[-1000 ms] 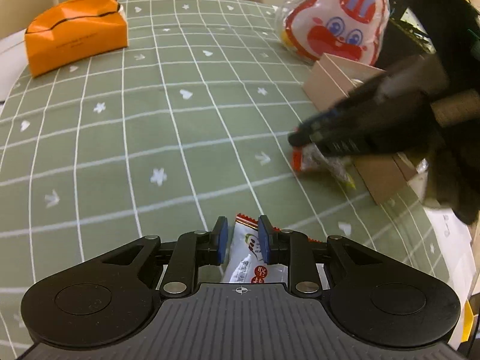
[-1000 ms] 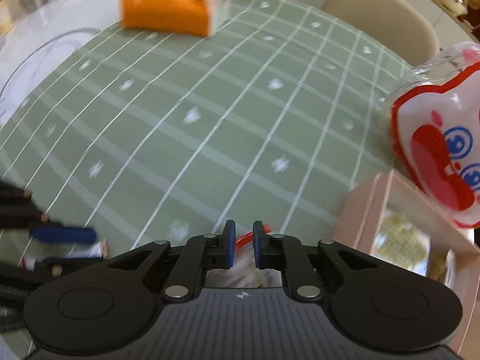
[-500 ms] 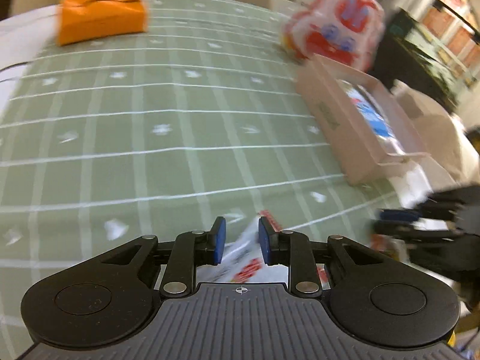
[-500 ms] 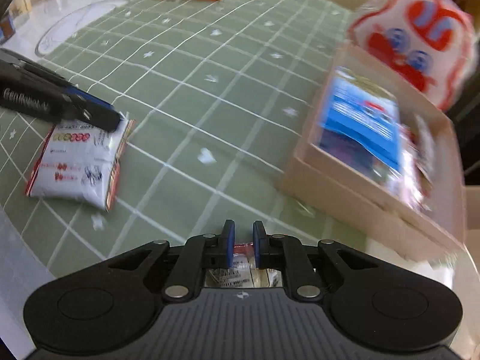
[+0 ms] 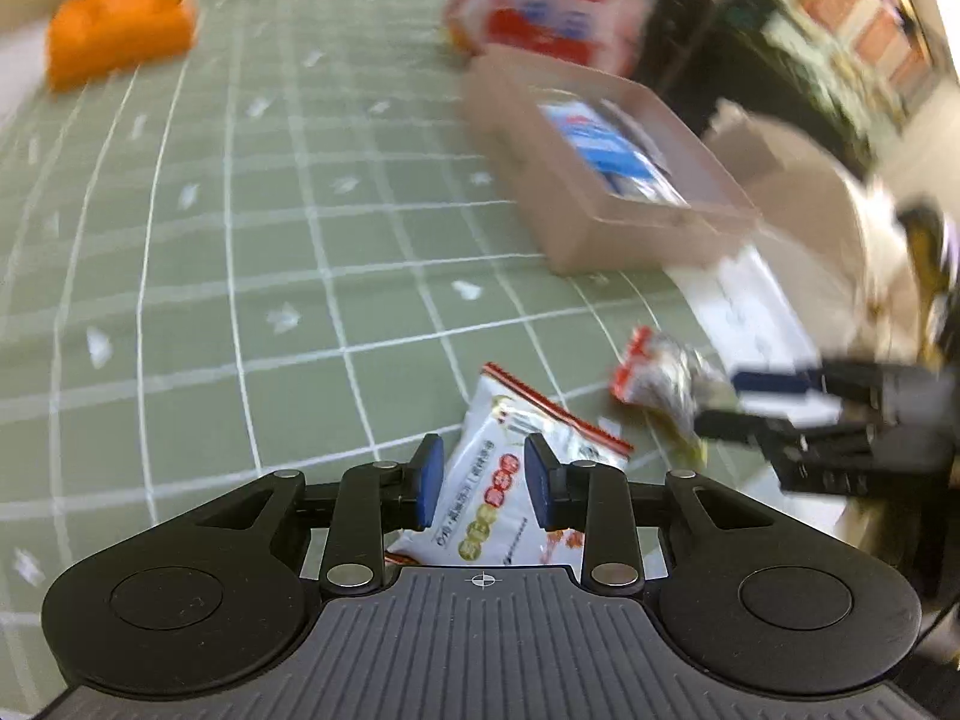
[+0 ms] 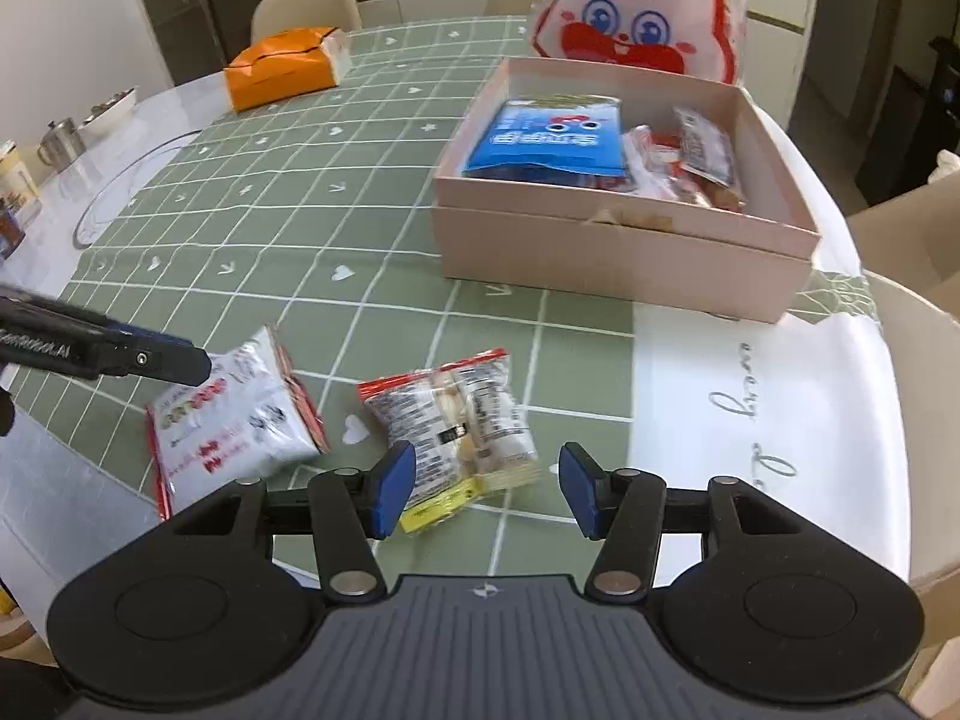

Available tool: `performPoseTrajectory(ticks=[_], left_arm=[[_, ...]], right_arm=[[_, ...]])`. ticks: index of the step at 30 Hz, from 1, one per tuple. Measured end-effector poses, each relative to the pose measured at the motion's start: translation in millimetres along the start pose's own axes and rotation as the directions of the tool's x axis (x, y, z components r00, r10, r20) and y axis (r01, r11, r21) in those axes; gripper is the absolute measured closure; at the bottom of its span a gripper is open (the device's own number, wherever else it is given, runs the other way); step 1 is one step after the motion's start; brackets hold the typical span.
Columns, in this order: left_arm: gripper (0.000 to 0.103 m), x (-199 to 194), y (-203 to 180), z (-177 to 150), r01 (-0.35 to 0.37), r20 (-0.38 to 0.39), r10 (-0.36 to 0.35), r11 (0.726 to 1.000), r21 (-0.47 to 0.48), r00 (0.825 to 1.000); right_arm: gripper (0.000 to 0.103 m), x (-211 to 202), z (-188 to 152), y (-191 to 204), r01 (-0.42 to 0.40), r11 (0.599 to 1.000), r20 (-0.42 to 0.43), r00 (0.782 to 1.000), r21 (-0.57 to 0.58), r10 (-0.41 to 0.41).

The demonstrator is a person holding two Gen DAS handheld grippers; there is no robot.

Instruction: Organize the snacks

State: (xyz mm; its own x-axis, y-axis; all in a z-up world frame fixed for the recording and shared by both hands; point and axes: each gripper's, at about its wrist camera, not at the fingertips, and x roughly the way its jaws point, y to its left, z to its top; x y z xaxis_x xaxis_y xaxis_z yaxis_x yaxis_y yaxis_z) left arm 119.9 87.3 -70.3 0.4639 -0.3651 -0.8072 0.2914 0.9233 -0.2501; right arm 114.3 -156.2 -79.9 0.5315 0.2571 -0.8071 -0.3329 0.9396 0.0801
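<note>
Lying on the green checked cloth (image 6: 312, 222) of the surface were two loose snacks, just beside each other near the front edge: a white packet (image 6: 231, 420) with red edges and a clear packet (image 6: 459, 414) of small pieces. Left tongs (image 5: 483, 483) – jaws opening, the white packet (image 5: 510, 480) between them, blue pads not pressing on it. Right tongs (image 6: 486, 489) – jaws opening and standing wide, the clear packet's near end between them, pads apart from it. Behind the packets stood a pink box (image 6: 618, 240), open, holding a blue packet (image 6: 549, 138) and several smaller wrapped snacks. Behind the box stood a bunny bag (image 6: 642, 6), red and white. Well apart at the far left lay an orange box (image 6: 282, 69).
</note>
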Motion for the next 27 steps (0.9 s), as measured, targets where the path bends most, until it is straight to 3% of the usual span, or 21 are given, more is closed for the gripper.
performPoseTrajectory(ticks=[3, 5, 8, 10, 16, 21, 24, 27], left_arm=[[0.070, -4.5, -32.4, -6.3, -0.102, -0.011, 0.107, 0.972, 0.210, 0.994], [0.070, -0.5, -49.2, -13.2, -0.091, -0.050, 0.110, 0.952, 0.293, 0.993], [0.066, 11.3, -64.5, -23.3, -0.033, -0.124, 0.078, 0.942, 0.333, 0.989], [0.061, 14.4, -74.2, -27.6, -0.053, -0.104, 0.099, 0.926, 0.373, 0.990], [0.048, 21.9, -83.2, -23.5, -0.020, -0.119, 0.065, 0.937, 0.349, 0.991], [0.028, 26.3, -84.5, -19.2, 0.039, -0.140, 0.005, 0.949, 0.312, 0.990], [0.034, 20.8, -83.9, -19.6, 0.042, -0.119, -0.003, 0.946, 0.320, 0.993], [0.035, 5.6, -78.0, -17.6, -0.003, -0.029, 0.014, 0.937, 0.351, 0.999]], right_arm=[[0.042, 6.6, -2.1, 14.0, 0.000, 0.997, 0.035, 0.999, -0.079, 0.002], [0.042, 15.5, 0.8, 21.7, 0.034, 0.991, 0.050, 0.998, -0.132, -0.027], [0.042, 25.7, 6.1, 14.2, 0.024, 0.997, 0.024, 0.999, -0.075, -0.022], [0.042, 25.2, 2.6, 8.7, 0.016, 0.999, 0.024, 1.000, -0.047, -0.015], [0.042, 22.1, -16.3, -9.9, 0.059, 0.998, 0.025, 0.998, -0.016, -0.058], [0.041, 19.0, -21.1, -17.7, 0.072, 0.997, 0.037, 0.997, 0.016, -0.072], [0.039, 18.9, -22.4, -17.2, 0.078, 0.997, 0.046, 0.996, 0.024, -0.079], [0.036, 19.7, -24.2, -14.7, 0.089, 0.996, 0.053, 0.995, 0.018, -0.090]])
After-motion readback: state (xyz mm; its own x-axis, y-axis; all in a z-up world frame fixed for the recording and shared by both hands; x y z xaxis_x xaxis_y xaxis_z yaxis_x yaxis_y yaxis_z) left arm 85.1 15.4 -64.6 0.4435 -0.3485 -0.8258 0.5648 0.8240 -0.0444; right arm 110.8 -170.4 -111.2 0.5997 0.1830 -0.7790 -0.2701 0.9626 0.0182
